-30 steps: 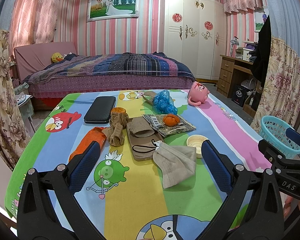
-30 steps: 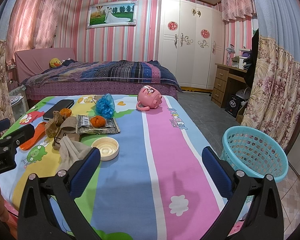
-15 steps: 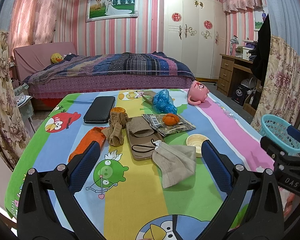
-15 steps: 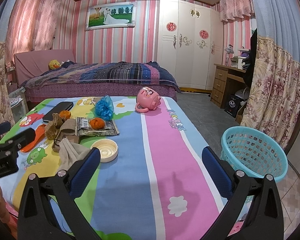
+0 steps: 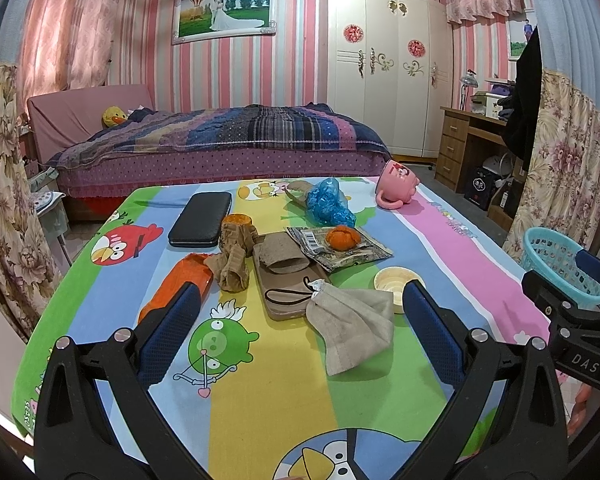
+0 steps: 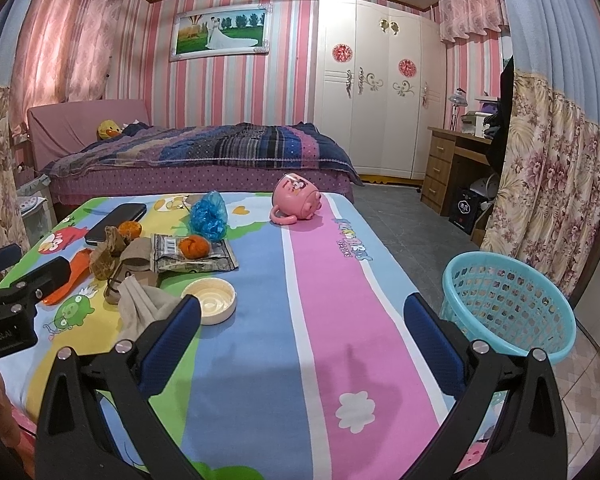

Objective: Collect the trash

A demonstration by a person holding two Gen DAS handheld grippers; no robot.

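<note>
Two black-and-blue grippers, left (image 5: 296,316) and right (image 6: 300,320), still hovering wide open and empty, barely shifting, over litter-strewn cartoon-print bedspread (image 5: 260,392); collecting not yet starting, turquoise plastic mesh basket (image 6: 508,304) waiting alongside.

Glossy plastic mug (image 5: 397,189), perforated plastic basket (image 6: 508,304), crinkled foil wrapper (image 5: 340,246)

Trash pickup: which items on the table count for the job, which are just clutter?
Job:
blue plastic bag
orange peel
crumpled wrapper
orange packet
plastic lid
teal basket

Likely clutter:
black case
pink mug
phone
beige socks
</note>
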